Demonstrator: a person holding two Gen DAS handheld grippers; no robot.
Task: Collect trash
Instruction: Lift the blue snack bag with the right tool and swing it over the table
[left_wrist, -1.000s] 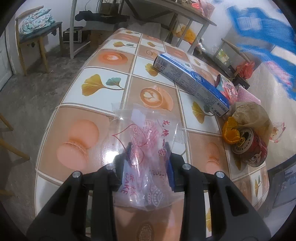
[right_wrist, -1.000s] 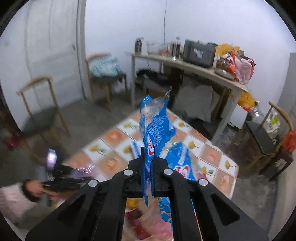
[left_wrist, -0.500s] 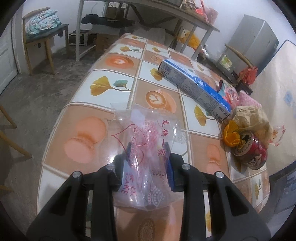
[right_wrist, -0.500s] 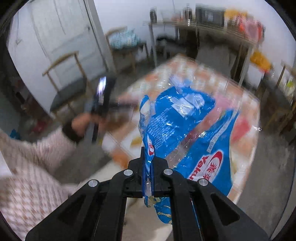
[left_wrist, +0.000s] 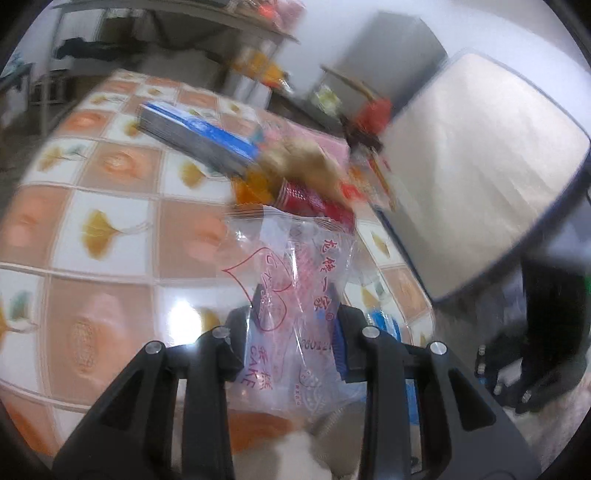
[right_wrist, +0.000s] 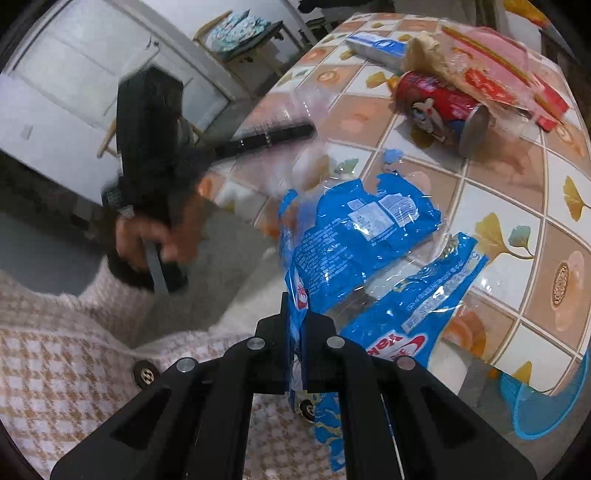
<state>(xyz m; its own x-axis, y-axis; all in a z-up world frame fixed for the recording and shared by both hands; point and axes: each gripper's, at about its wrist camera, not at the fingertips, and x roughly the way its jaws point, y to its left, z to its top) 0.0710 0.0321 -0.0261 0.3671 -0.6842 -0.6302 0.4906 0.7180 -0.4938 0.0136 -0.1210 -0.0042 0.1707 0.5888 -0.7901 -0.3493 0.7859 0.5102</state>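
Blue basket (right_wrist: 546, 413) at table (right_wrist: 517, 236) edge, contents unseen. Left gripper (left_wrist: 291, 332) clamped on clear wrapper (left_wrist: 291, 280); right gripper (right_wrist: 295, 325) pinching blue wrapper (right_wrist: 354, 229) over table. Can (right_wrist: 443, 107) lying further in.

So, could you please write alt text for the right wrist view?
The right claw is shut on a torn blue plastic wrapper above a tiled table. A red drink can lies on its side behind; a hand holds the left claw at the left.
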